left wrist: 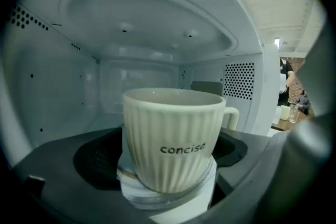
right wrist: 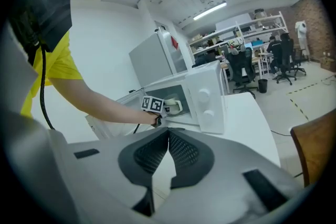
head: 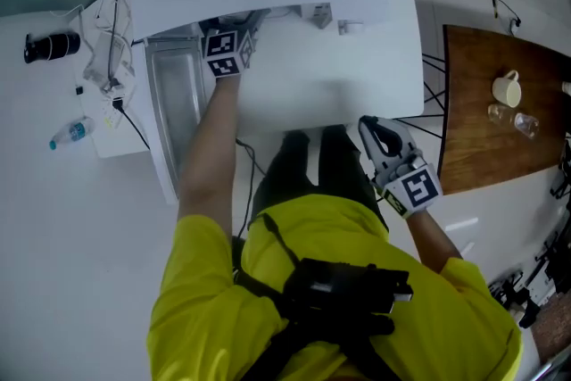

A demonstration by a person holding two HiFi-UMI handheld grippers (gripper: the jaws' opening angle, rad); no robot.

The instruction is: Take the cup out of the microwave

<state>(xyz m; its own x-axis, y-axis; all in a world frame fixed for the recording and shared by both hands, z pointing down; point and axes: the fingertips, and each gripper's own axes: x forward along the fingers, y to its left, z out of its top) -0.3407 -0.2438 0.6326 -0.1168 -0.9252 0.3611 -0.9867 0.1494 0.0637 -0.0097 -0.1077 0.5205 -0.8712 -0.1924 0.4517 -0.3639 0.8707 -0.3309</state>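
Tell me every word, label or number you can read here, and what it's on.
"concise": dark lowercase print on the side of the ribbed cup inside the microwave.
Red mark on the white cabinet: too small to read.
Blue label on the bottle: too small to read.
Square markers on the gripper cubes: black-and-white patterns, no text.

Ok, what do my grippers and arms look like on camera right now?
The left gripper and right gripper have light grey bodies with dark, mesh-textured pads. Each carries a white cube printed with black square markers. The person wears a yellow short-sleeved shirt, with black harness straps across the chest.
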